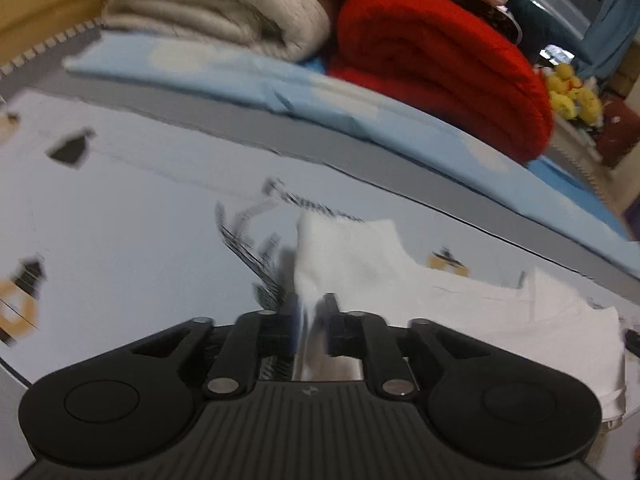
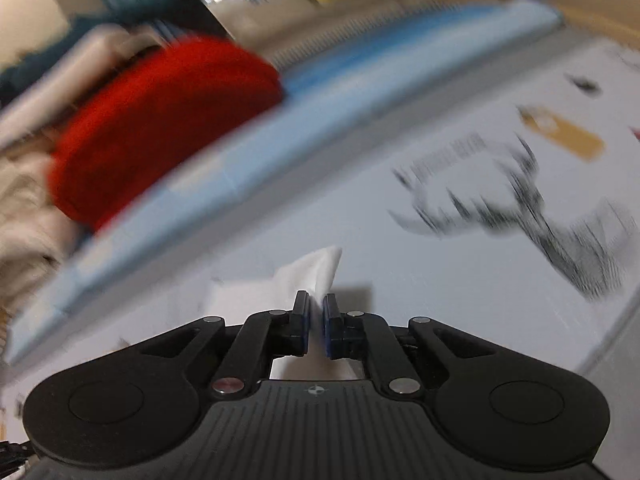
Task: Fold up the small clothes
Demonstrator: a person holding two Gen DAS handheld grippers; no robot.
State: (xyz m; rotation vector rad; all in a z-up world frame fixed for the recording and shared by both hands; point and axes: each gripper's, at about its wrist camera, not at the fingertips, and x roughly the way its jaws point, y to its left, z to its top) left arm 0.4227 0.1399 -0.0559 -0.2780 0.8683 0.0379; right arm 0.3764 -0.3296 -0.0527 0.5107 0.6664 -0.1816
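The left gripper (image 1: 310, 312) is pinching an edge of the small white garment (image 1: 460, 304), its jaws standing slightly apart with the fabric running between them. The garment is lying on the pale printed sheet (image 1: 120, 220), spreading to the right of the gripper, with one corner rising just beyond the fingertips. The right gripper (image 2: 316, 308) is clamping another white corner of the garment (image 2: 312, 270) between its nearly closed jaws, the cloth peeking up past the blue pads (image 2: 329, 320). Far behind, a folded red blanket (image 1: 440, 68) and a cream blanket (image 1: 216, 4) are sitting on a light blue mat (image 1: 360, 116). Both views are blurring.
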